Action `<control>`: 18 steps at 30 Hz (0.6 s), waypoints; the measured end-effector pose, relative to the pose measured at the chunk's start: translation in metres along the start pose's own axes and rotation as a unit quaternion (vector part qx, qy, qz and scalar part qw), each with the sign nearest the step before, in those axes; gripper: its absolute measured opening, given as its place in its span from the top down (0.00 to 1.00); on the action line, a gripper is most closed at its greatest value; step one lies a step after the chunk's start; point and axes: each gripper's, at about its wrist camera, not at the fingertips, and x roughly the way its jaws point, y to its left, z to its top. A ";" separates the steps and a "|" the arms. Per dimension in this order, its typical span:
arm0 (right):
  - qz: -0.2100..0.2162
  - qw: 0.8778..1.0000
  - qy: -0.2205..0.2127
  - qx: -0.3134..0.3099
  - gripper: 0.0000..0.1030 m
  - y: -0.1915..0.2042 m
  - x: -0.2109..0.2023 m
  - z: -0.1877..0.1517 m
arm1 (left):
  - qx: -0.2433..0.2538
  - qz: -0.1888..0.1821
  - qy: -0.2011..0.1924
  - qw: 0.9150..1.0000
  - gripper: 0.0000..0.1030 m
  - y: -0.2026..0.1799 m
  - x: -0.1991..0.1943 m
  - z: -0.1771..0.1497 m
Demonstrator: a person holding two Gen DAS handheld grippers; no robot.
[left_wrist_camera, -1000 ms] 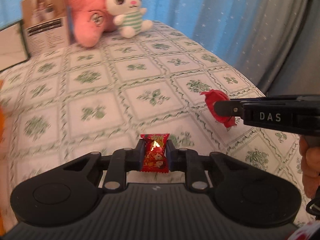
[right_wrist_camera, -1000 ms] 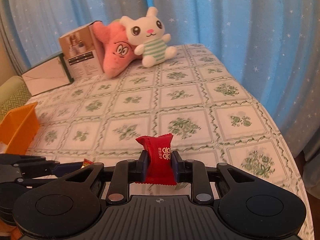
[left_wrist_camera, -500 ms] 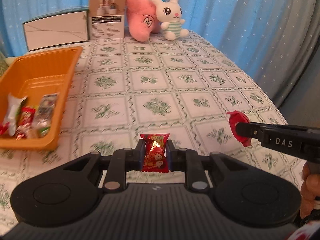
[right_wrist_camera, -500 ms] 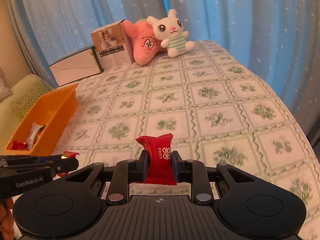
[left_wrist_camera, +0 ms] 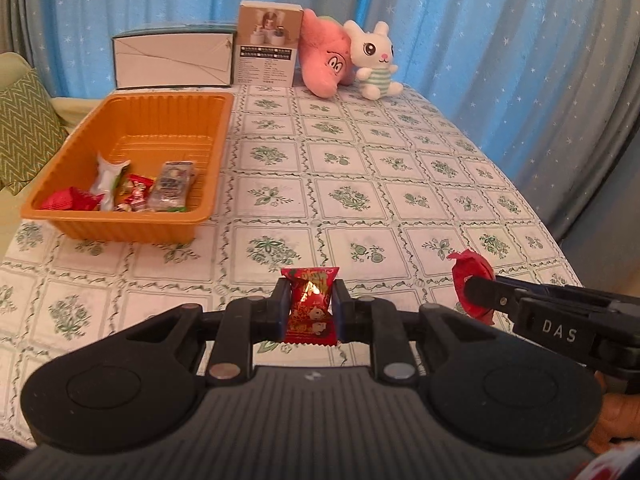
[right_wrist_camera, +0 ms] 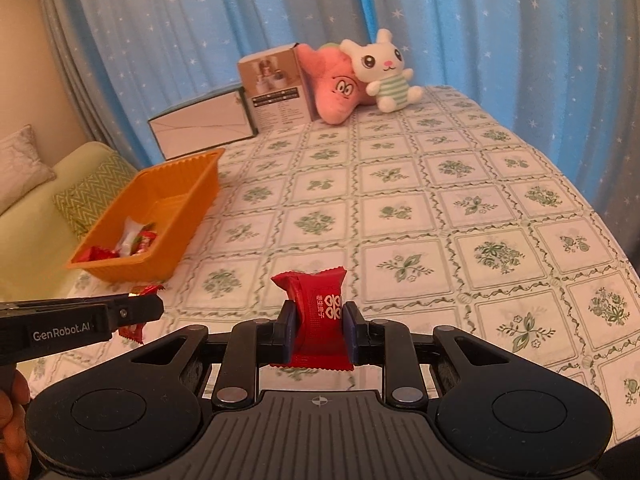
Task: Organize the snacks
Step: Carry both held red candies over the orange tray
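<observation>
My left gripper (left_wrist_camera: 309, 314) is shut on a small red candy with gold print (left_wrist_camera: 310, 304), held above the tablecloth. My right gripper (right_wrist_camera: 319, 330) is shut on a plain red candy packet (right_wrist_camera: 316, 312). In the left wrist view the right gripper (left_wrist_camera: 476, 296) comes in from the right with its red packet (left_wrist_camera: 468, 270). In the right wrist view the left gripper (right_wrist_camera: 138, 312) comes in from the left with its candy (right_wrist_camera: 146, 290). An orange tray (left_wrist_camera: 208, 184) (right_wrist_camera: 200, 200) at the left holds several wrapped snacks (left_wrist_camera: 132, 192).
A white flat box (left_wrist_camera: 172, 58), a tall printed box (left_wrist_camera: 268, 50), a pink plush (left_wrist_camera: 324, 60) and a white bunny plush (left_wrist_camera: 374, 60) stand along the table's far edge. Blue starry curtains hang behind. A green sofa with cushions (right_wrist_camera: 92, 192) lies left of the table.
Both grippers have swung left and risen a little with their candies still held. The orange tray, out of the left wrist view a second ago, is now in full view at the left.
</observation>
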 end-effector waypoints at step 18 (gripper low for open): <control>0.046 0.997 -0.022 -0.055 0.76 0.078 -0.033 0.005 | -0.019 0.036 -0.046 0.998 0.82 0.045 -0.079 -0.006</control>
